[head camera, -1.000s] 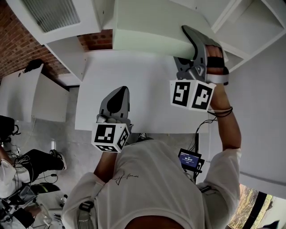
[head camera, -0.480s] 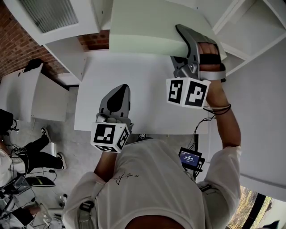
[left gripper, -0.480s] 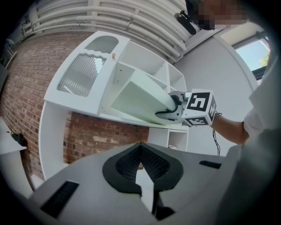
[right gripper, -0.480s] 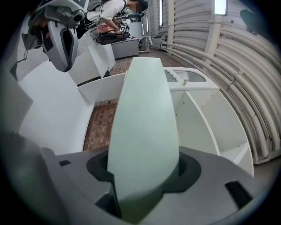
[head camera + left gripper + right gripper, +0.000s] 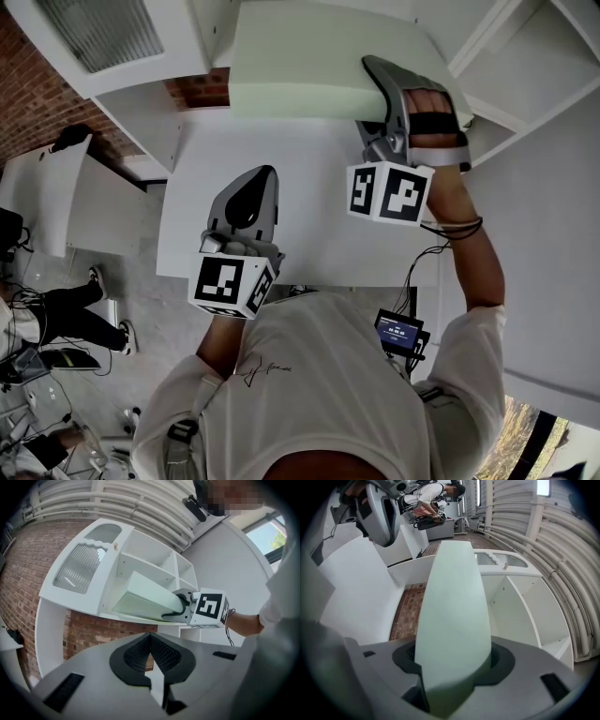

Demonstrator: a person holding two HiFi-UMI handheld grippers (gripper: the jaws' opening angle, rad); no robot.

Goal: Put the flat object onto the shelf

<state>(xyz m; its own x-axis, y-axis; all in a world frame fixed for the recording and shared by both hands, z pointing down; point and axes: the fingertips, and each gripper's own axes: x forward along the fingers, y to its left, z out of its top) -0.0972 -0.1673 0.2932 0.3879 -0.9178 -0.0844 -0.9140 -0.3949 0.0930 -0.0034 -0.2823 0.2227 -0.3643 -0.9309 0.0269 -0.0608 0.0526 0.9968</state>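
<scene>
The flat object (image 5: 305,58) is a pale green board, held out over the far edge of the white table (image 5: 309,234). My right gripper (image 5: 377,111) is shut on the board's right end. In the right gripper view the board (image 5: 452,606) runs straight out from between the jaws toward the white shelf unit (image 5: 520,597). In the left gripper view the board (image 5: 145,599) hangs level in front of the shelf unit's (image 5: 140,562) lower compartments. My left gripper (image 5: 246,204) hovers over the table's near left part, shut and holding nothing.
The shelf unit has several open compartments (image 5: 525,56) and a ribbed glass door (image 5: 82,566). A brick wall (image 5: 89,632) stands behind it. A second white table (image 5: 66,202) and a seated person's legs (image 5: 56,323) are at the left.
My right gripper and the board have moved a little up and left, toward the shelf unit. The left gripper has barely moved. The person at the left has shifted their legs.
</scene>
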